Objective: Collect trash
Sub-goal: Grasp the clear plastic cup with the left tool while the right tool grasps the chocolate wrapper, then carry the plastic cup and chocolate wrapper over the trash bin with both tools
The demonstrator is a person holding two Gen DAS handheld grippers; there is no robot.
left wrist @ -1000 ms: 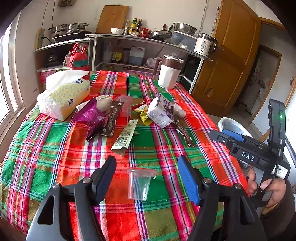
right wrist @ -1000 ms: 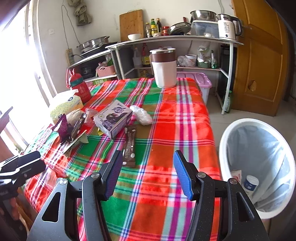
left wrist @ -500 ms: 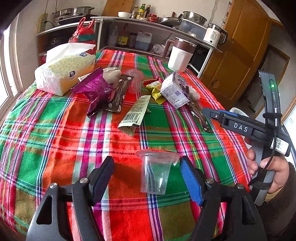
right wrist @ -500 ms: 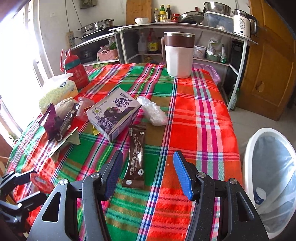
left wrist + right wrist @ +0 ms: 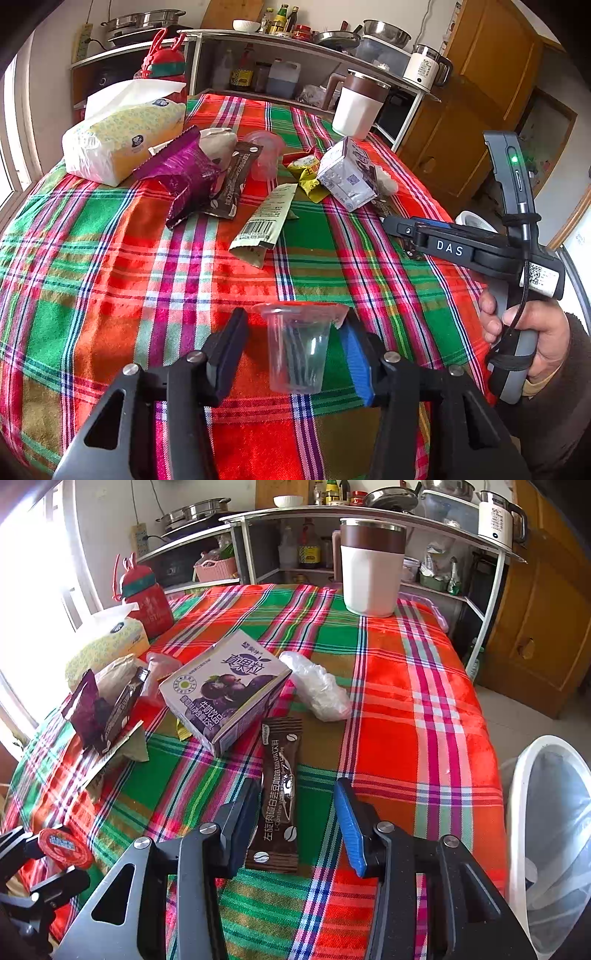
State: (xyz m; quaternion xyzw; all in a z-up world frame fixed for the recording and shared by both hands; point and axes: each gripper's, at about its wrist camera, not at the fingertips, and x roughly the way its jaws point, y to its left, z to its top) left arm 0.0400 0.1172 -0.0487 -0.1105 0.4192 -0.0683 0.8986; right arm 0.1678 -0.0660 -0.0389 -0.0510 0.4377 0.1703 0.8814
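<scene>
A clear plastic cup (image 5: 299,347) stands on the plaid tablecloth (image 5: 110,266) between the fingers of my left gripper (image 5: 293,332). Its jaws are closing: the blue pad is at the cup's rim, the black pad still apart. My right gripper (image 5: 295,801) straddles a brown coffee sachet (image 5: 279,775) lying flat. Those jaws are closing too, with gaps on both sides. Farther back lie a purple milk carton (image 5: 225,686), crumpled clear plastic (image 5: 317,690), a purple wrapper (image 5: 184,177) and a green barcoded sachet (image 5: 264,221). The white trash bin (image 5: 532,775) stands off the table's right edge.
A tissue pack (image 5: 122,140), a red bottle (image 5: 147,598) and a white mug with a brown lid (image 5: 369,576) stand at the table's far side. Behind them is a metal shelf (image 5: 369,513) with kitchenware. A person's hand (image 5: 532,332) holds the right gripper's handle.
My left gripper came down around the clear cup and its jaws narrowed. My right gripper moved in over the table to the brown sachet and its jaws narrowed as well.
</scene>
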